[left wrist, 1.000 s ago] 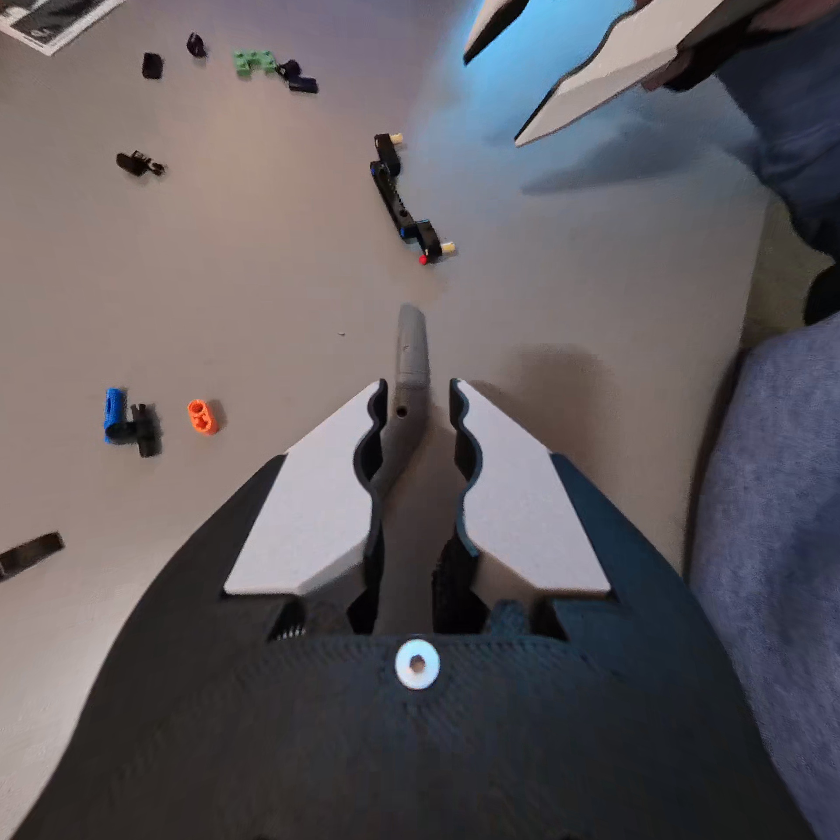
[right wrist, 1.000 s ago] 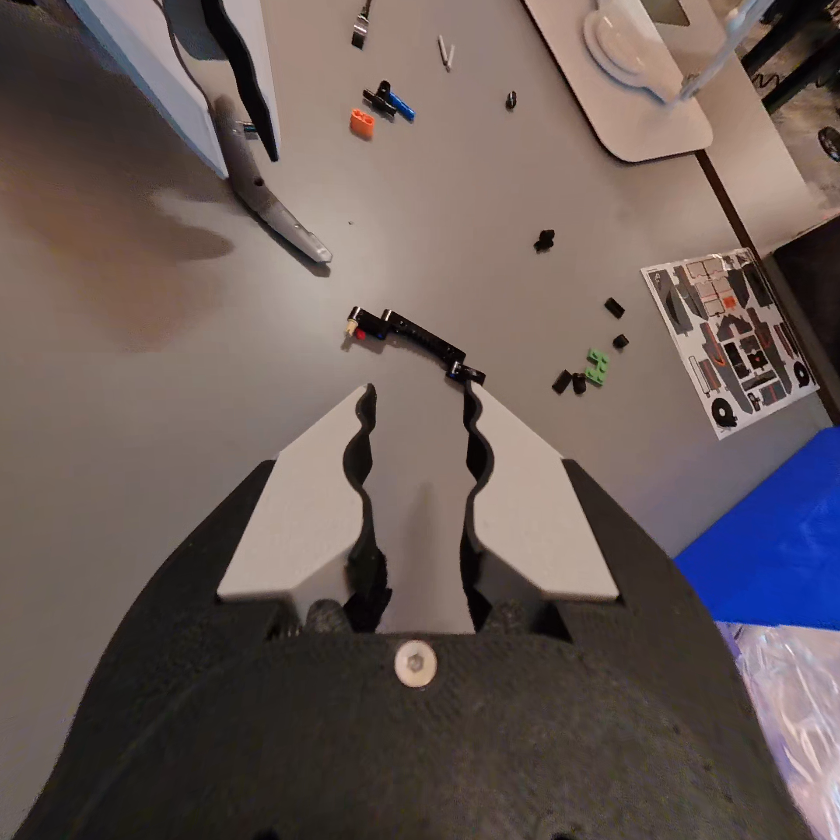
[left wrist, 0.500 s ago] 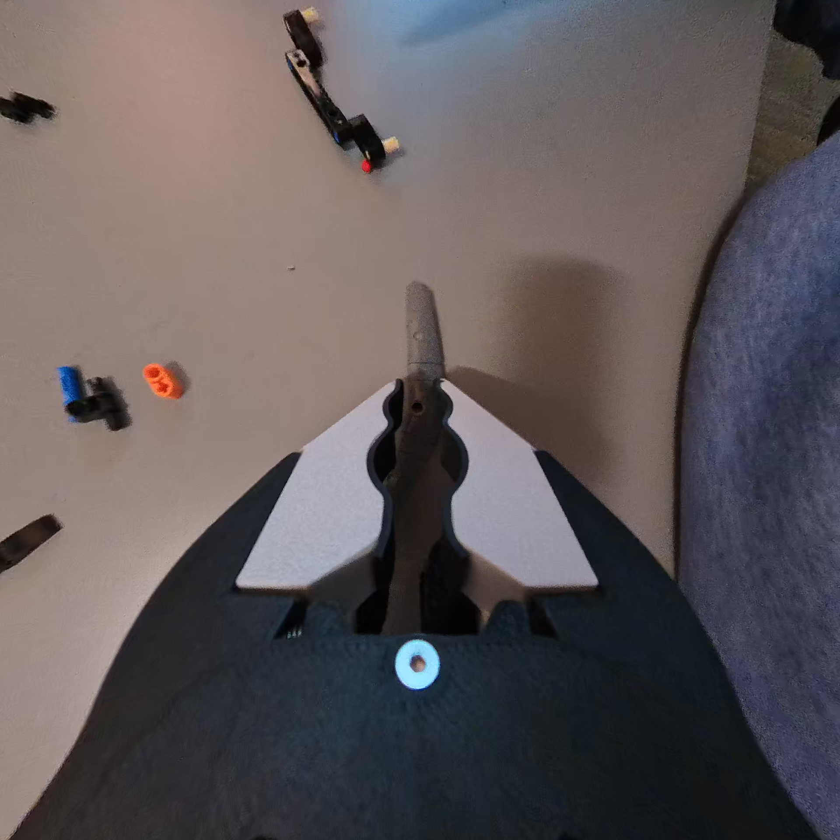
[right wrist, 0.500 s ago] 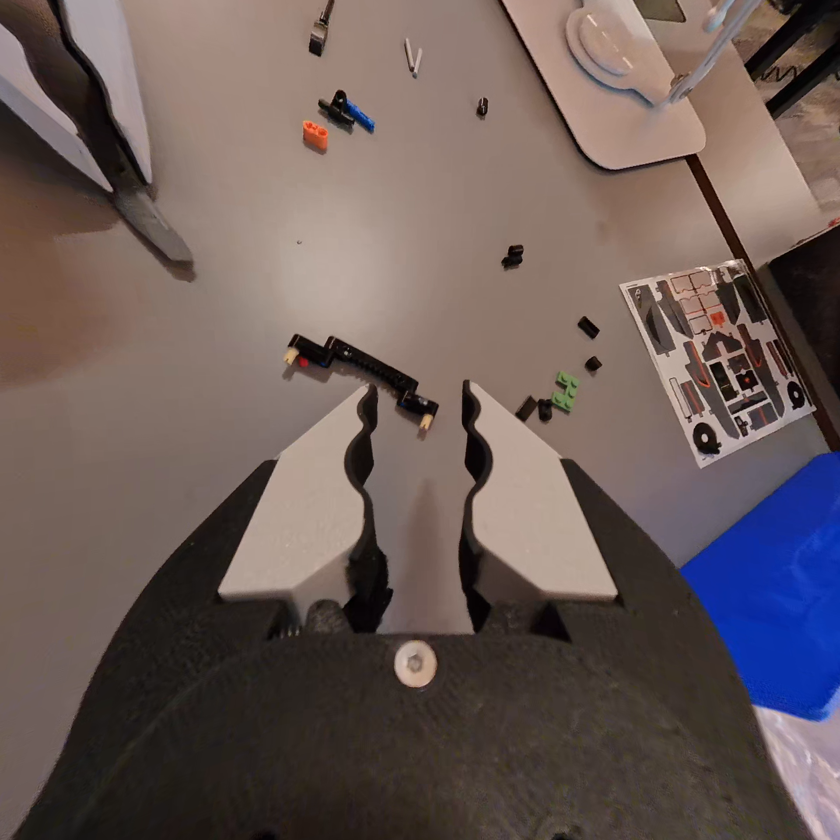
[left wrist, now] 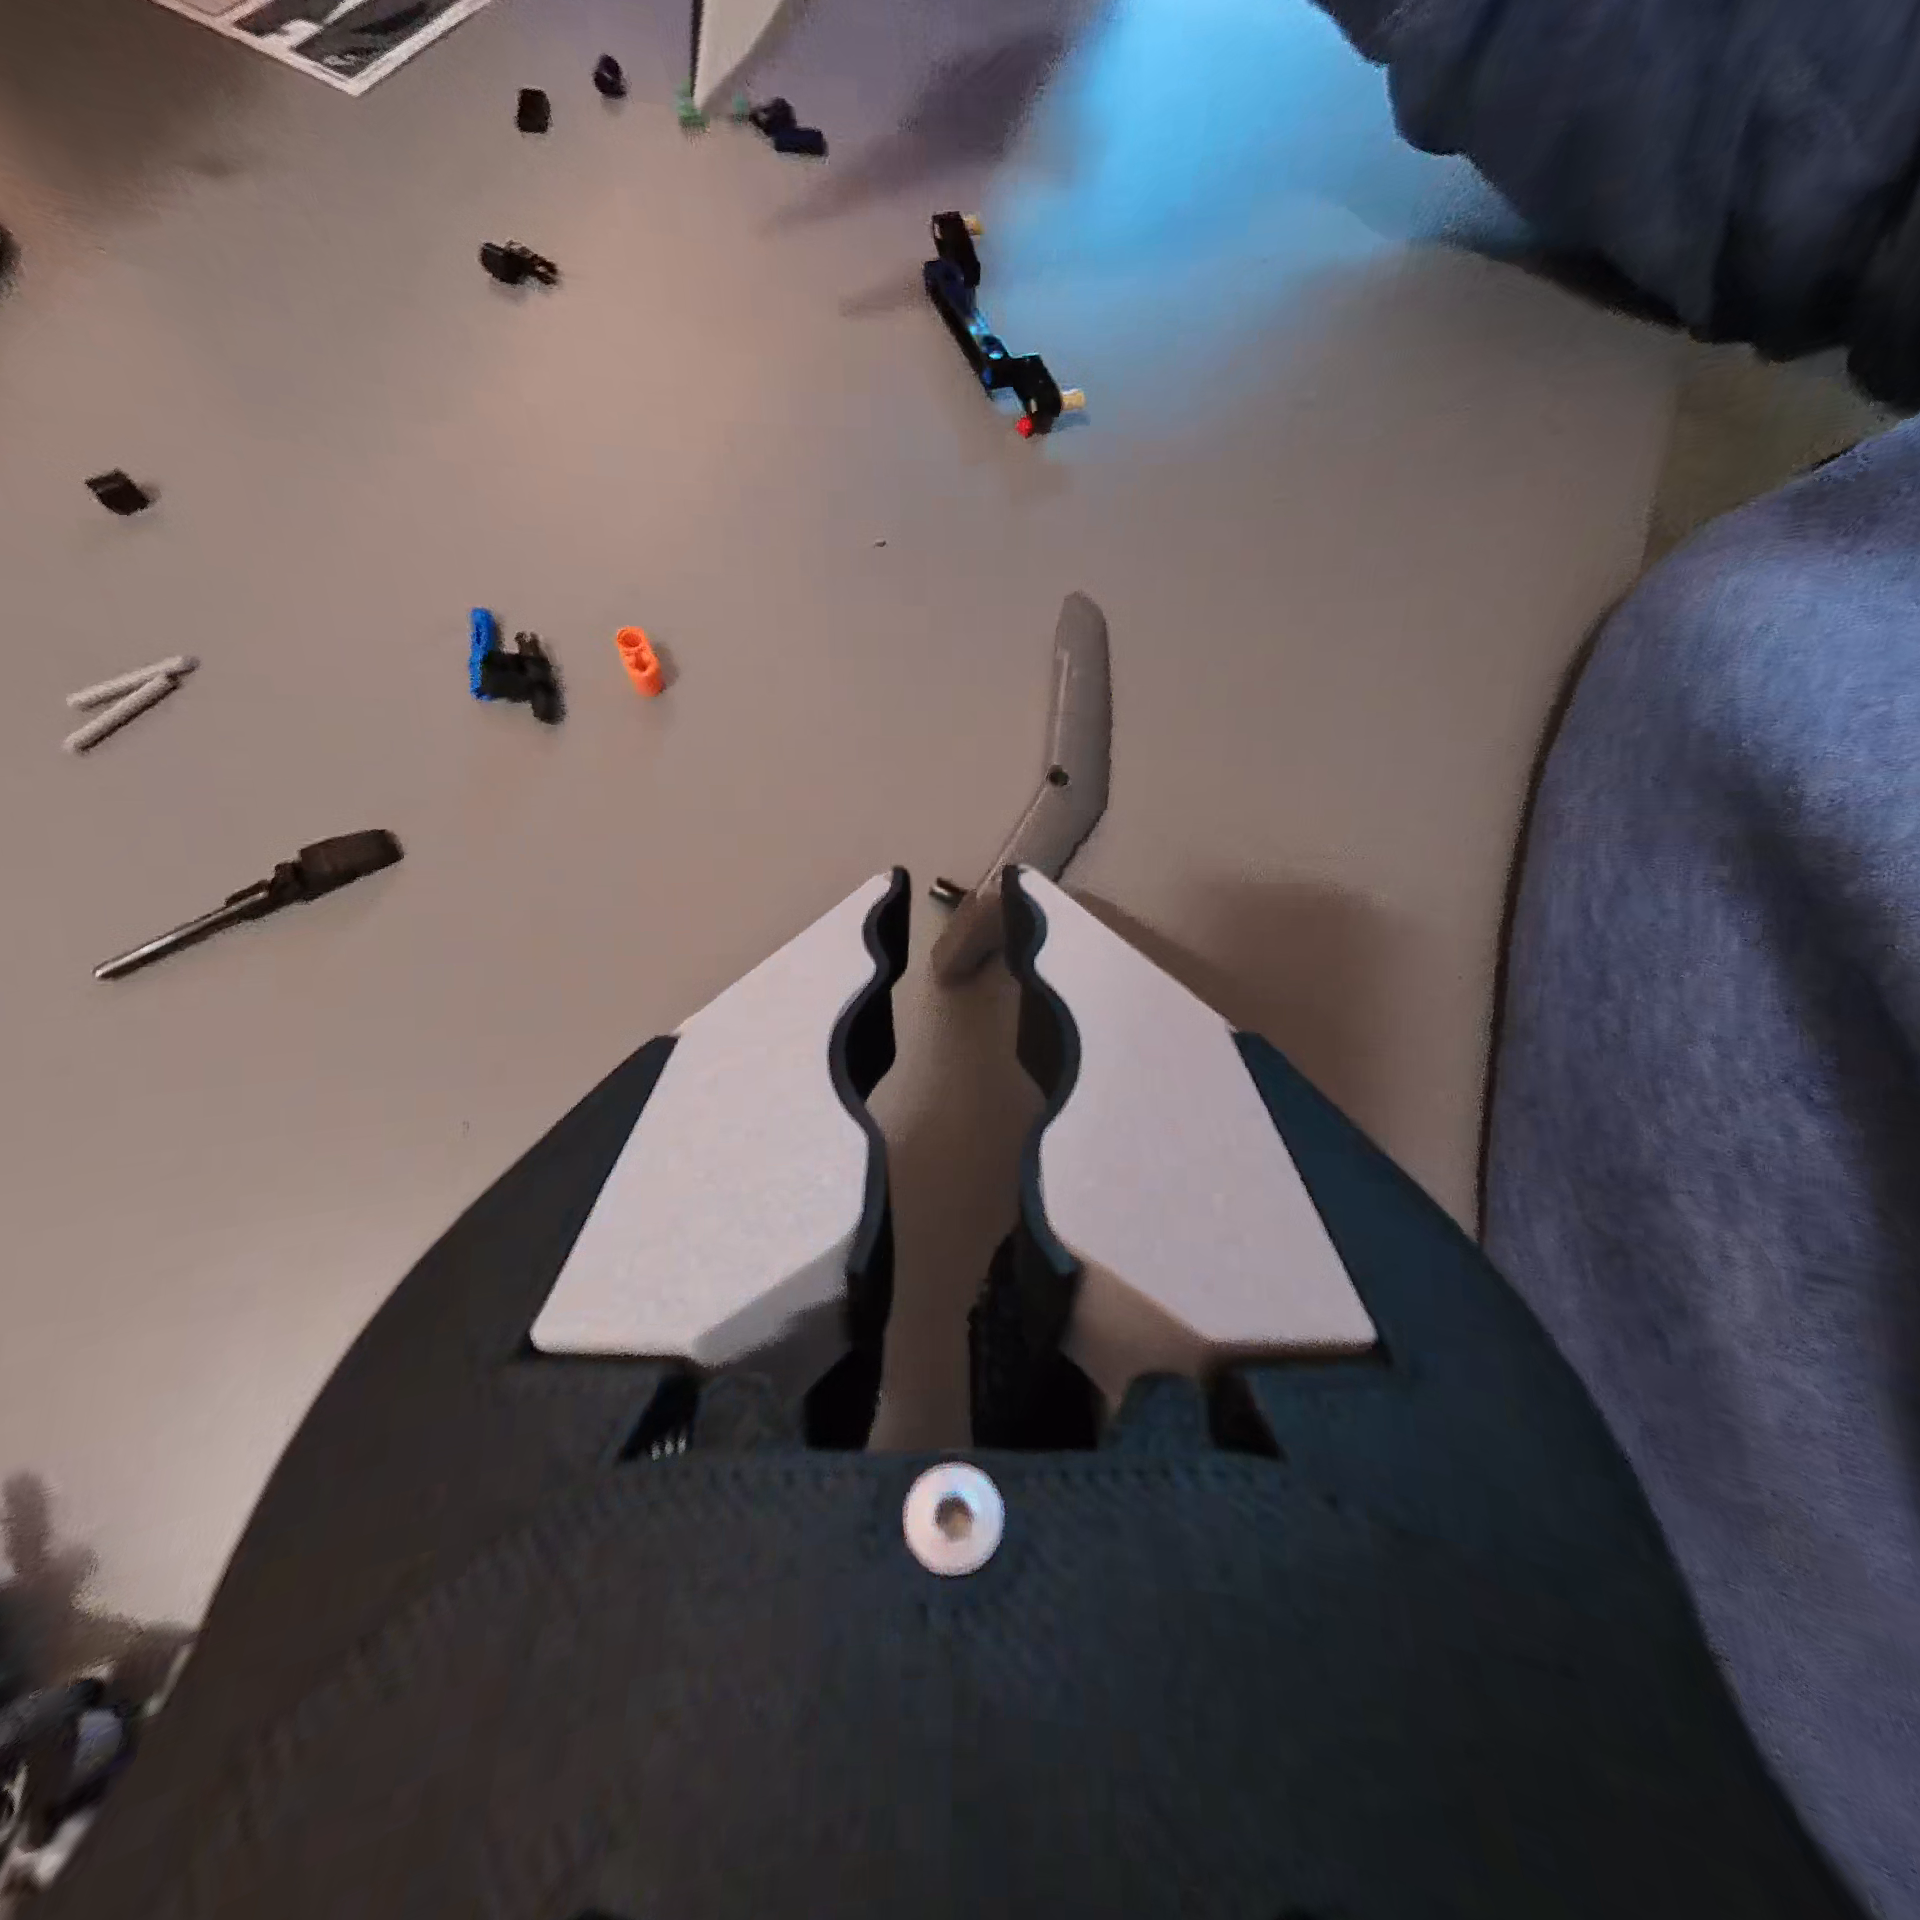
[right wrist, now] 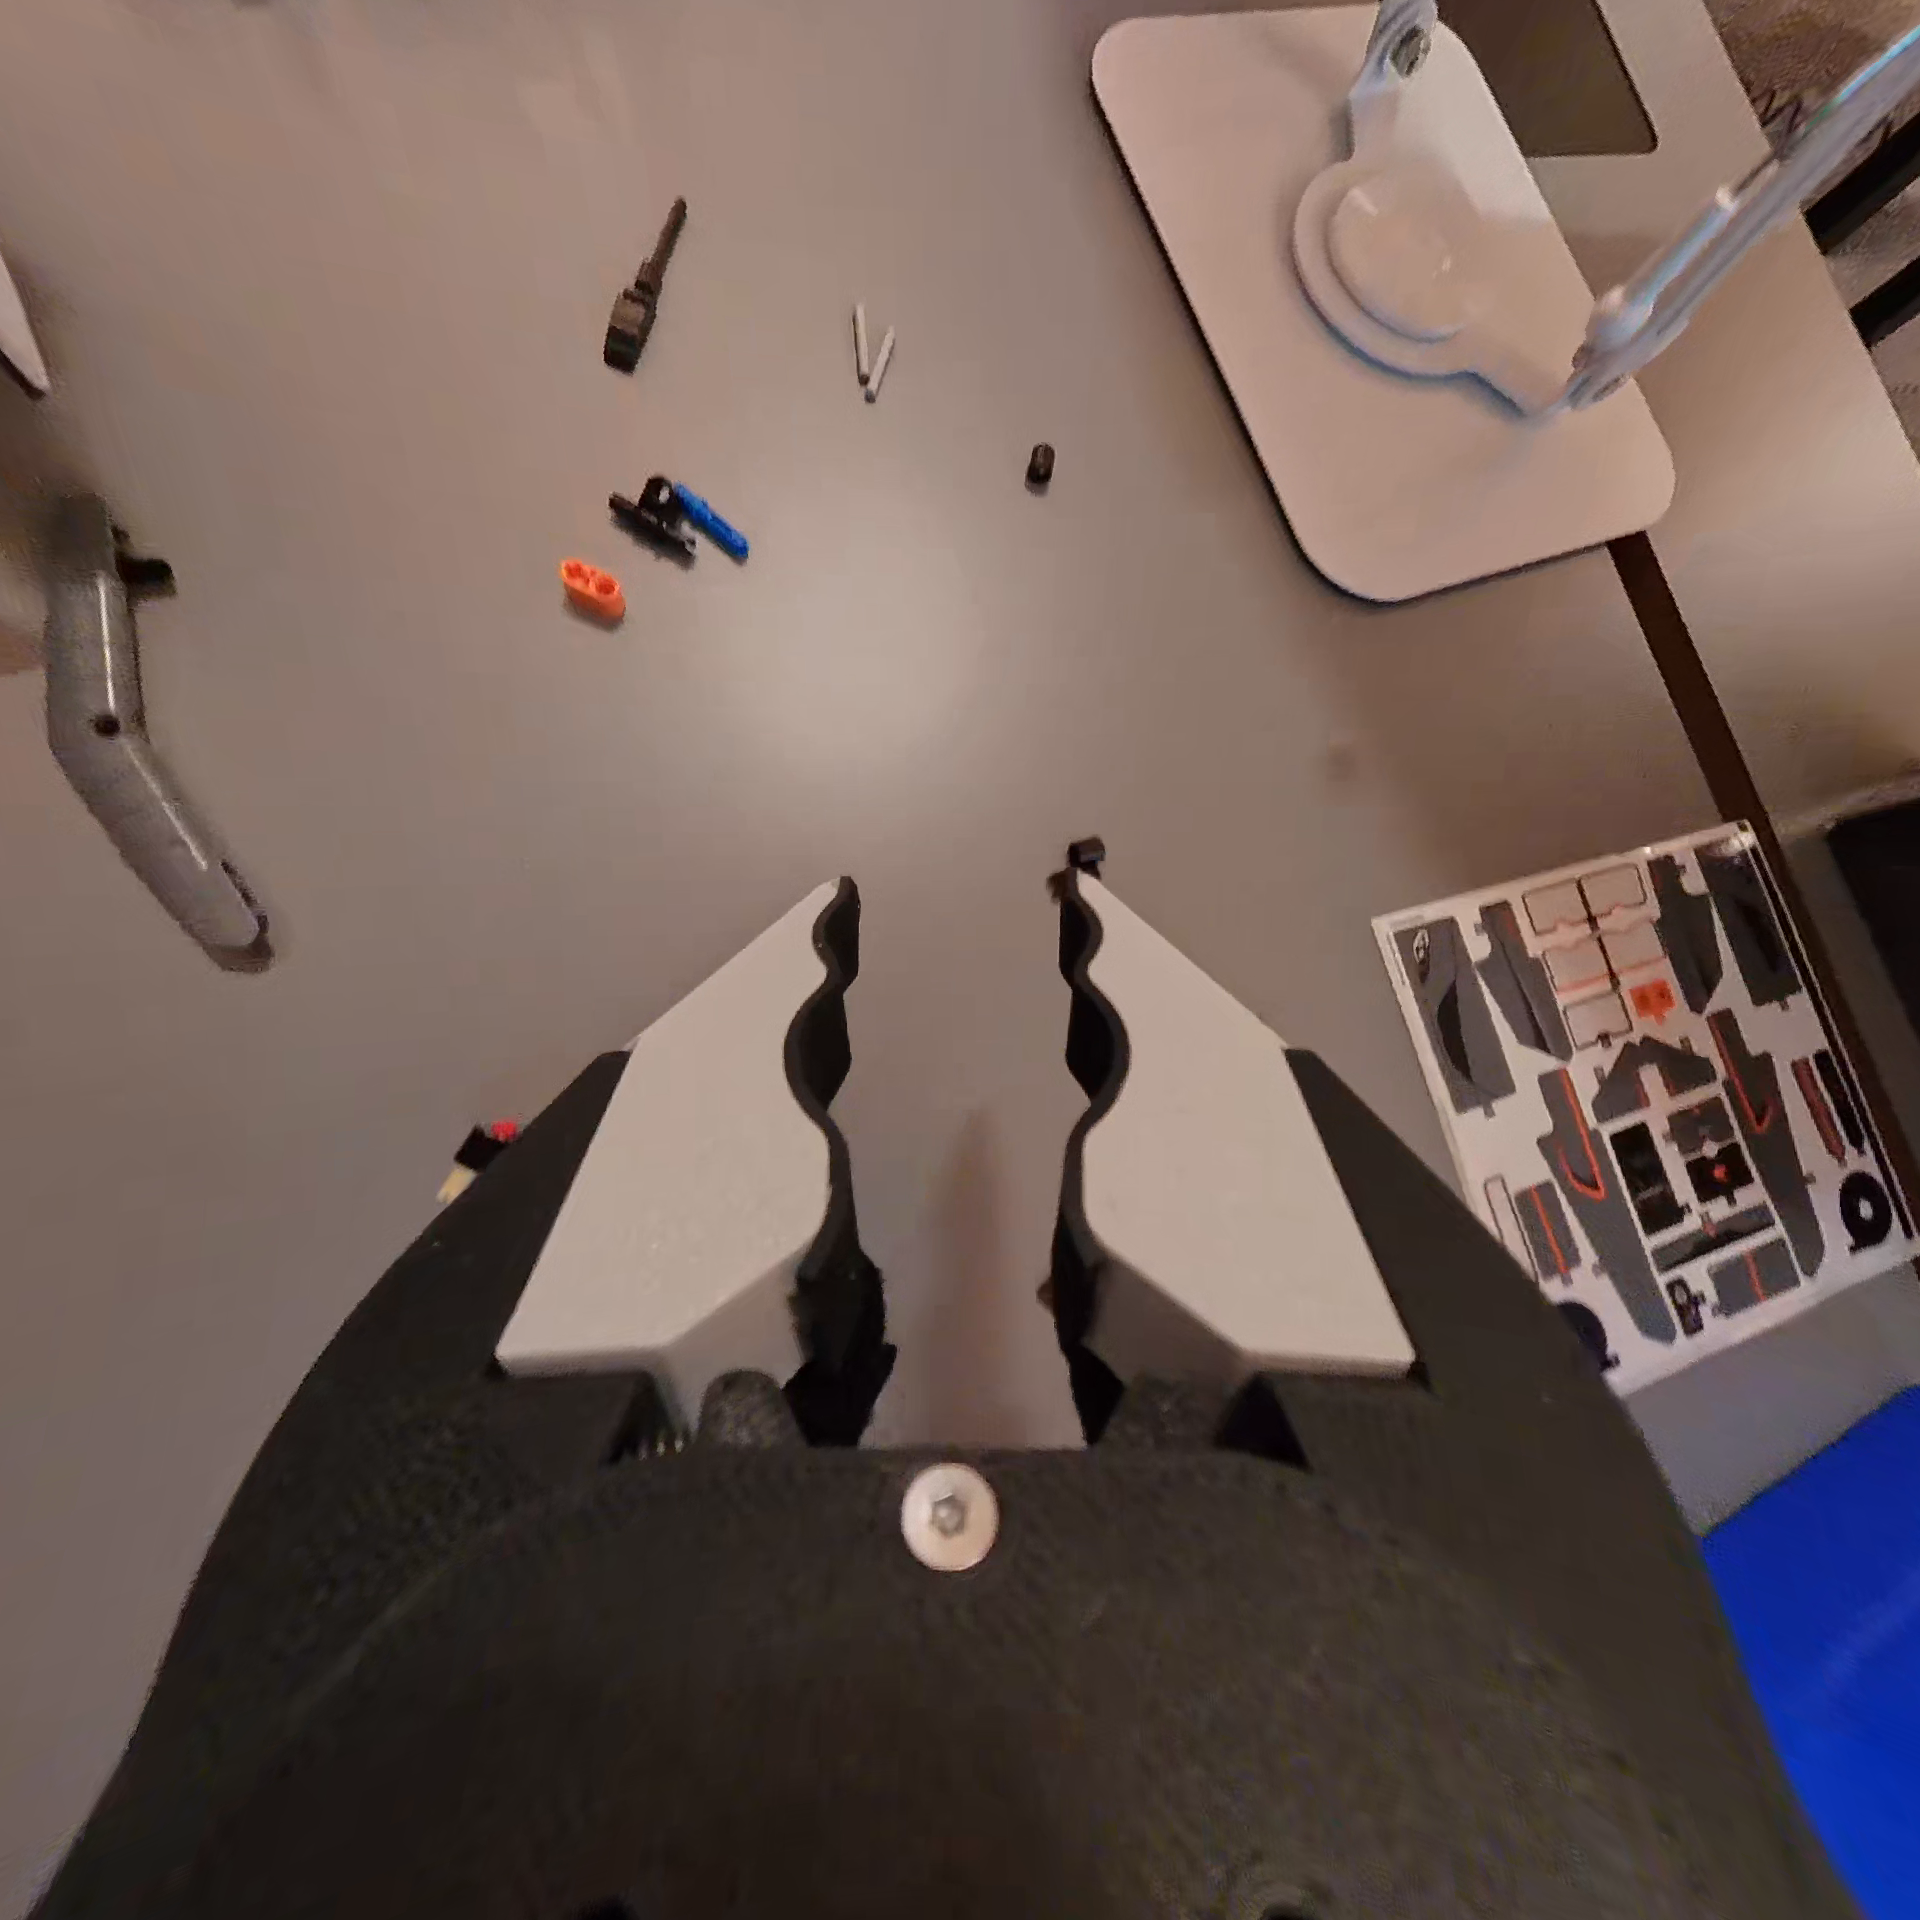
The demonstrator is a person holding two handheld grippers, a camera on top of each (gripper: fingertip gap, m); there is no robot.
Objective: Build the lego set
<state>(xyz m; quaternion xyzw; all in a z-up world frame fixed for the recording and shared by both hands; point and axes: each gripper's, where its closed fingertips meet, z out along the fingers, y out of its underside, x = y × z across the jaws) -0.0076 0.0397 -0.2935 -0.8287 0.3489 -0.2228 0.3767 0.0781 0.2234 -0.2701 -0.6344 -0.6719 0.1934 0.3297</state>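
A grey curved Lego panel (left wrist: 1075, 727) lies on the table, its near end between the tips of my left gripper (left wrist: 956, 894), which is open and not clamping it. It also shows at the left of the right wrist view (right wrist: 104, 727). The black beam assembly (left wrist: 987, 332) with tan and red pins lies farther ahead. My right gripper (right wrist: 961, 899) is open and empty above that assembly. Only one end of the assembly (right wrist: 478, 1153) shows beside the right gripper's body. A small black piece (right wrist: 1086, 852) sits at its right fingertip.
Loose parts lie on the table: an orange connector (left wrist: 639, 660), a blue-and-black piece (left wrist: 504, 665), two grey axles (left wrist: 125, 698), a black axle part (left wrist: 260, 899). A sticker sheet (right wrist: 1652, 1091) and a white lamp base (right wrist: 1382, 312) lie right. A person's blue clothing (left wrist: 1714, 1039) borders the table edge. The grippers' ends are close to 20 cm from one another. To the small black piece (right wrist: 1086, 852): right tips about 7 cm, left tips about 25 cm. It turns up in the left wrist view (left wrist: 502, 267) as well.
My left gripper closed on the grey panel, then opened and drew back, leaving it on the table. My right gripper moved forward over the black beam assembly.
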